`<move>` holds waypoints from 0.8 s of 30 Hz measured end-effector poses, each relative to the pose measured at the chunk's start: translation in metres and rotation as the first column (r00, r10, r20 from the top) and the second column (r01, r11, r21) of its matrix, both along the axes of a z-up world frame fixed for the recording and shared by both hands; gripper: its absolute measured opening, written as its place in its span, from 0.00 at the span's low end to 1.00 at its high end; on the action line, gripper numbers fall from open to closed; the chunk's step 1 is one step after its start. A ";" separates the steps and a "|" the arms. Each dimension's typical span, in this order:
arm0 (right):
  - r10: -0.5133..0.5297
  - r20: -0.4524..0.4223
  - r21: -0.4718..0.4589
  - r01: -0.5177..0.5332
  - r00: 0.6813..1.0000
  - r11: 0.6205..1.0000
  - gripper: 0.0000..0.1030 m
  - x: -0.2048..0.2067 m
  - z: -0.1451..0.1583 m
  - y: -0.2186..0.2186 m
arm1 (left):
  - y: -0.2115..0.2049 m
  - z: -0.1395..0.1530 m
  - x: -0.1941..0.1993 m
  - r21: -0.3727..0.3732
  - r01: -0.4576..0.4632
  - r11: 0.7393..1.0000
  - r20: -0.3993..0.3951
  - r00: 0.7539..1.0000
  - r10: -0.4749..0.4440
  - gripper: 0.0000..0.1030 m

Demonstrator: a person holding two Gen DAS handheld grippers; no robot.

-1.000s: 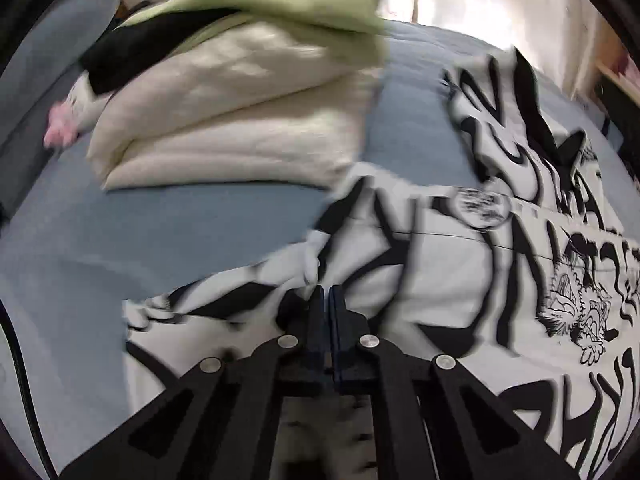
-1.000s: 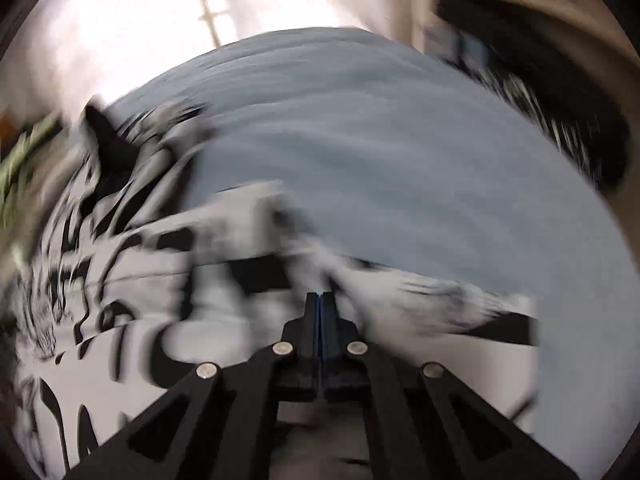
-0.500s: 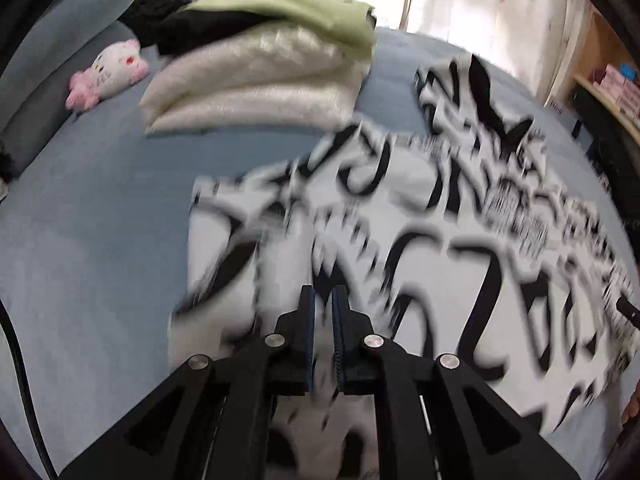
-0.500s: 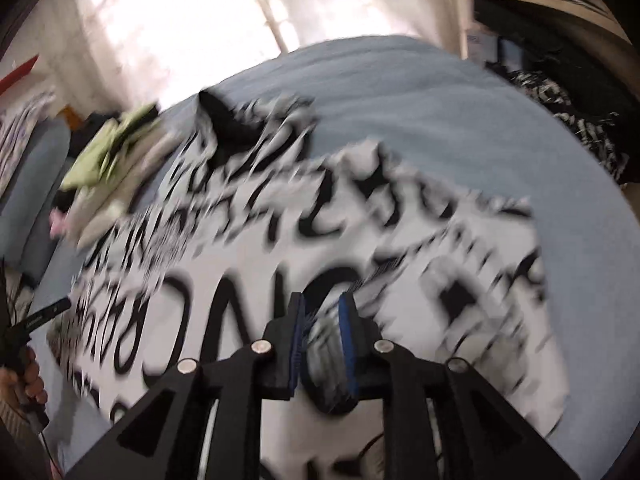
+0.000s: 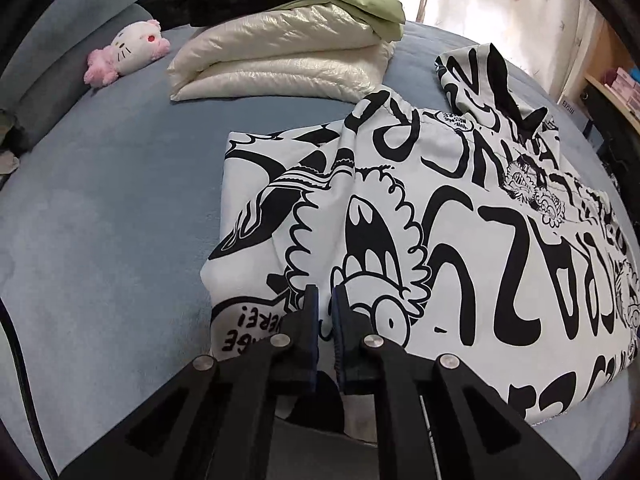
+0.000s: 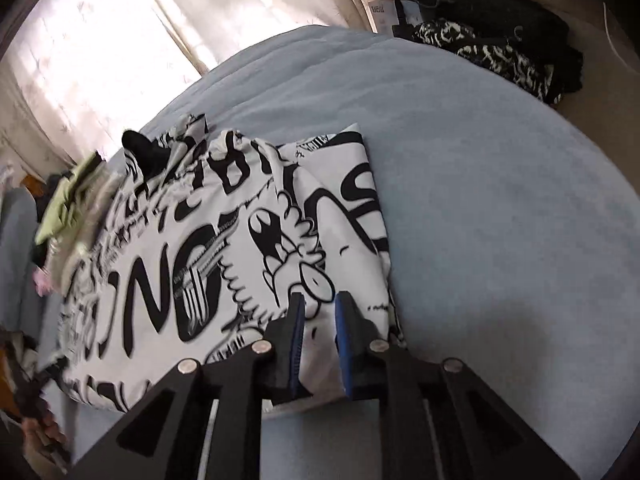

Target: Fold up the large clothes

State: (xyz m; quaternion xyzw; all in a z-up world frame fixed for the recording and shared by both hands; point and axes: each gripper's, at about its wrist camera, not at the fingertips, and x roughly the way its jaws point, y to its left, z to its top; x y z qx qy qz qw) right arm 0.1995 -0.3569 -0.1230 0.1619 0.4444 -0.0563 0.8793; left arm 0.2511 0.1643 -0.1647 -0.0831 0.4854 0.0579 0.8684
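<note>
The black-and-white printed garment (image 5: 460, 216) lay folded in at both sides on the blue bed (image 5: 100, 220), in front of a curtained window (image 6: 100, 52). The left claw (image 5: 325, 300) hung above its near edge, all but closed on nothing, and the right claw (image 6: 320, 308), its jaws just opened, stood slightly apart and empty. Only the left view showed the pink plush toy (image 5: 128, 50) and cream bedding (image 5: 280, 64); only the right showed dark clothes (image 6: 500, 56) beyond the bed.
</note>
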 end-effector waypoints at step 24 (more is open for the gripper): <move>0.053 -0.176 -0.221 -0.092 0.983 0.971 0.49 0.021 -0.001 0.043 | -0.031 0.077 -0.015 0.061 0.170 0.984 0.022 0.985 -0.171 0.20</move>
